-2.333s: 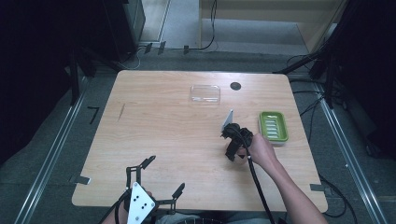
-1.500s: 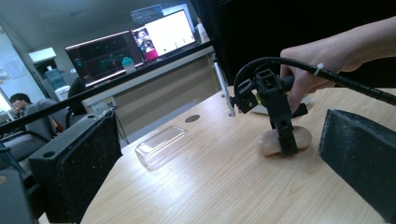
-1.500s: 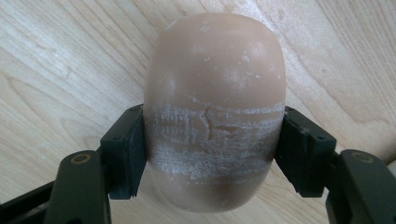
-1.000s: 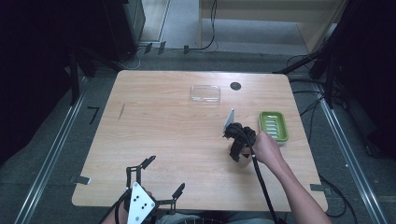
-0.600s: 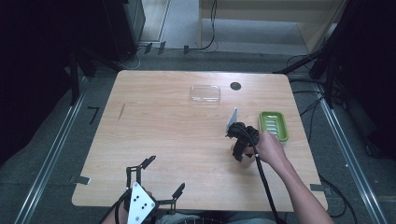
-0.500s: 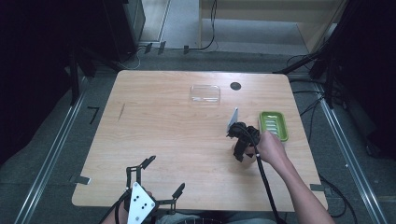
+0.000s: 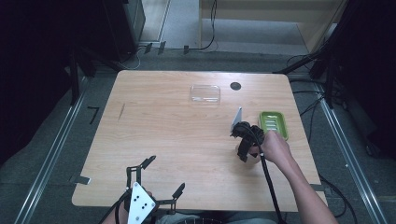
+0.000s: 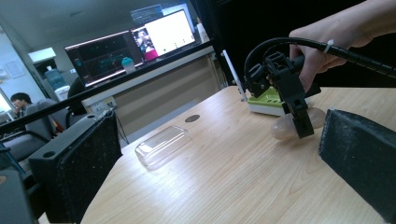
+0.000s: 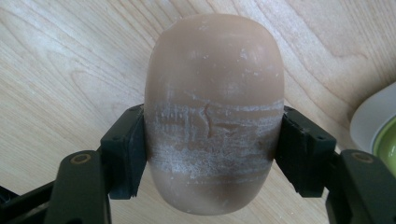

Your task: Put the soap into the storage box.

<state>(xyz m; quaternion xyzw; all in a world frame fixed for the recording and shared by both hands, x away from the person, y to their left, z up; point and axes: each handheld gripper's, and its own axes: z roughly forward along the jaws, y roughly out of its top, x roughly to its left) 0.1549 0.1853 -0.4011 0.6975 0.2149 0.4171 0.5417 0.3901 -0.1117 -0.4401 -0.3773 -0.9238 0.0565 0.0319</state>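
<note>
The right gripper (image 9: 212, 158) pinches a tan bar of soap (image 9: 214, 112) on the wooden table (image 7: 163, 135), just near of the green soap dish (image 7: 274, 124). Grasp done; placing remains. The left gripper (image 7: 154, 179) idles spread at the near edge.

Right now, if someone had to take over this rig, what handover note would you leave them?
Right claw: shut on the tan soap bar, pads pressing both of its sides. In the left gripper view the bar sits low at the wooden table, beside the green soap dish.
Left claw: open, holding nothing, at the near edge of the table.
Clear plastic lid: lying at the far side, near the dark hole.
Done: bar gripped.
Left, probably: set the bar in the dish, then perhaps fit the lid; the dish looks free to take it.
</note>
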